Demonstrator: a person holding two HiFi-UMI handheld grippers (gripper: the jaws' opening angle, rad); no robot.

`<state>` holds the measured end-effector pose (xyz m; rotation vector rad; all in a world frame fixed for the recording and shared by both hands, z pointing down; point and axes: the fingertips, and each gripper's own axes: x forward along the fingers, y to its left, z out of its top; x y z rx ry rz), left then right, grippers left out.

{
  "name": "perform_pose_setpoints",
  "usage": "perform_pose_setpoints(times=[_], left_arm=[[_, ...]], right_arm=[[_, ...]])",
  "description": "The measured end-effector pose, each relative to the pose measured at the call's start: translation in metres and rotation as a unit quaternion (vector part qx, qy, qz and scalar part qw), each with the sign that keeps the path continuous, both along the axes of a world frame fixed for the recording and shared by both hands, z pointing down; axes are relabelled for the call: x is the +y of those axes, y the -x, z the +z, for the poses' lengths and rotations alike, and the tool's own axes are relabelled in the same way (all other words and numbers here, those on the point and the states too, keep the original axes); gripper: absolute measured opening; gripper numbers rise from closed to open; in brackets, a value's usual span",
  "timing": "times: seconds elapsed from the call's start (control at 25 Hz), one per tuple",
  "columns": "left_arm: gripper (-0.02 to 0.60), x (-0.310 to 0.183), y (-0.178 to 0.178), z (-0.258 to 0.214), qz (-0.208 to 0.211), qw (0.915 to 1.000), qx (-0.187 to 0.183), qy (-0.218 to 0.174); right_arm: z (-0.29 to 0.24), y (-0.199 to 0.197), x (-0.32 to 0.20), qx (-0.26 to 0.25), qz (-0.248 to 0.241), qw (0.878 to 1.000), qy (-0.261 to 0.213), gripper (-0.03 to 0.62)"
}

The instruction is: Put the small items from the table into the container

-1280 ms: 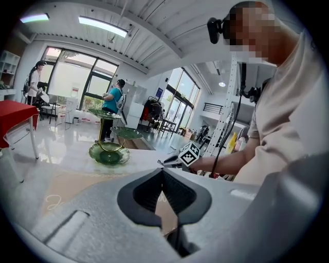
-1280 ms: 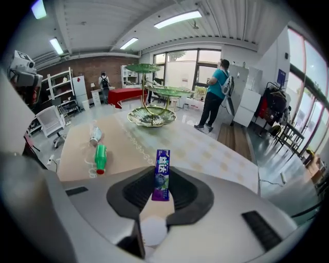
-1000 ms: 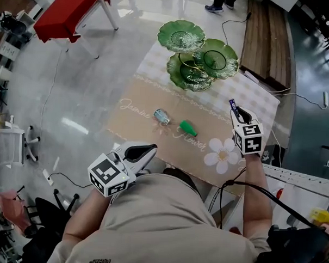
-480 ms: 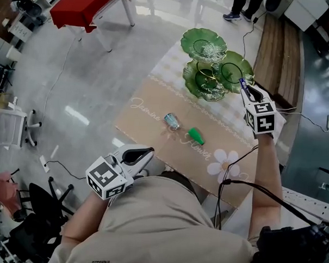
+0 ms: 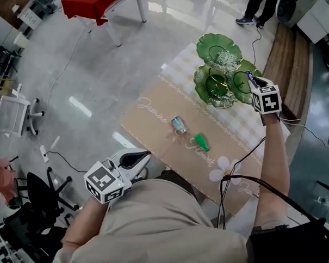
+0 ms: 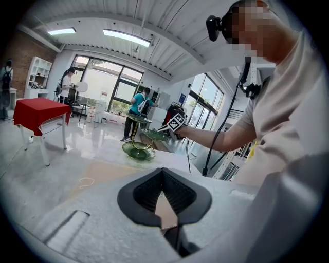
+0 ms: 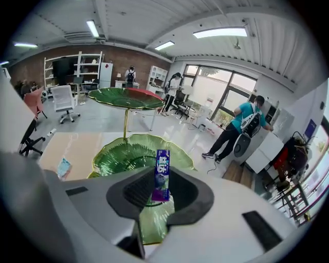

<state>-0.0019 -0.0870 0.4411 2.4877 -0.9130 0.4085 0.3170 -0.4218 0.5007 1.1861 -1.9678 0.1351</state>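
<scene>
1. Hovering closest to the person's body, beside the near edge of the tan worktop, the left gripper is clenched on nothing.
2. A small green cone-shaped piece and a small teal-blue item lie near each other on the worktop.
3. Farther off, the right gripper grasps a slim purple gum pack upright over a dish of the green leaf-shaped tiered glass stand.

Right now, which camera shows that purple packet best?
The right gripper view: the small purple stick-shaped packet stands large between the right tool's pads, print visible. The head view shows only its tip; in the left gripper view it is too small to tell.
</scene>
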Motion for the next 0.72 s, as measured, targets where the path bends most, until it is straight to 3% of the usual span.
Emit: perform_pose_setpoints(times=[0.56, 0.72], left_arm=[[0.008, 0.003, 0.021, 0.008, -0.028, 0.9995, 0.002, 0.015], [0.008, 0.001, 0.021, 0.005, -0.019, 0.9997, 0.007, 0.012]], right_arm=[[0.036, 0.002, -0.029, 0.027, -0.004, 0.998, 0.054, 0.123], [0.022, -0.001, -0.023, 0.023, 0.003, 0.999, 0.040, 0.146]])
